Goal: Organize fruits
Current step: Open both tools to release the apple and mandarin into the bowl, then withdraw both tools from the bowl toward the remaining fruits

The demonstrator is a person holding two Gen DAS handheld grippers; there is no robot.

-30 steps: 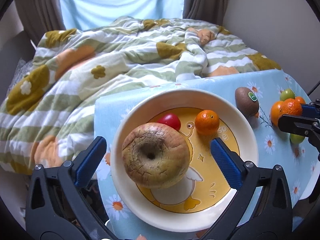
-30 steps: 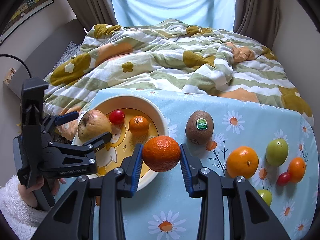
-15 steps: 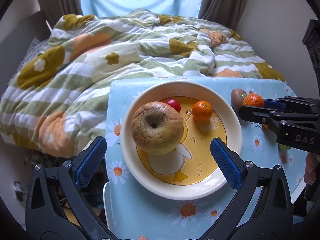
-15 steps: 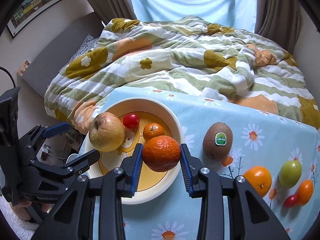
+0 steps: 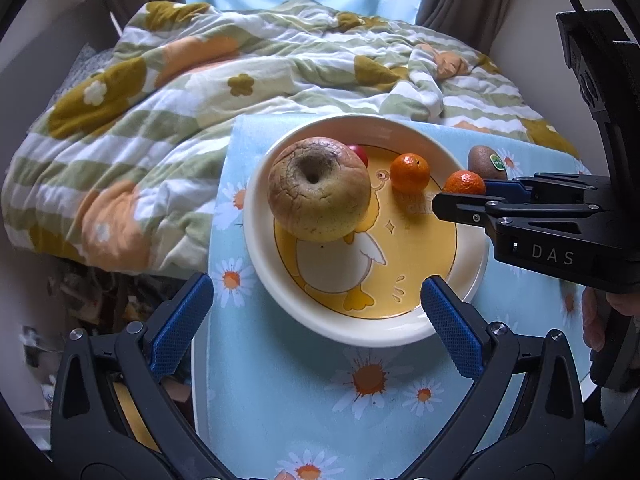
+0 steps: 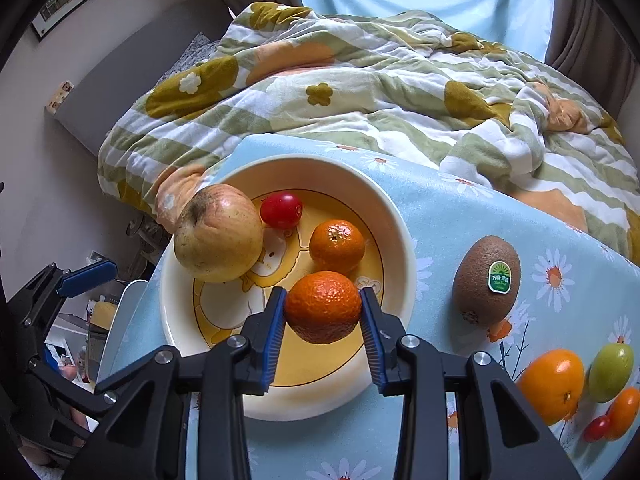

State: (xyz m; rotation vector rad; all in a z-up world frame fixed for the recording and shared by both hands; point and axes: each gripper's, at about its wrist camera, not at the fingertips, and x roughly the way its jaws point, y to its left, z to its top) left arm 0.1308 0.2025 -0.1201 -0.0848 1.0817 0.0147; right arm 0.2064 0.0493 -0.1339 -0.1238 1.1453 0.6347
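A mandarin is clamped between the blue pads of the right gripper, its jaws drawn in tight against the fruit's two sides. The held fruit is seen over the near right part of the bowl, and whether it touches the bowl floor cannot be told. Just beyond the jaws a smaller mandarin lies in the bowl; further beyond and to the left, a cherry tomato is set beside a wrinkled apple. To the right of the jaws, outside the bowl, a kiwi with a green sticker rests on the daisy-print cloth. Further right, an orange, a green fruit and two small fruits are grouped together.

The left gripper is held wide open with nothing between its pads. The near rim of the bowl lies between its jaws, the apple beyond them. The right gripper enters from the right with the mandarin.
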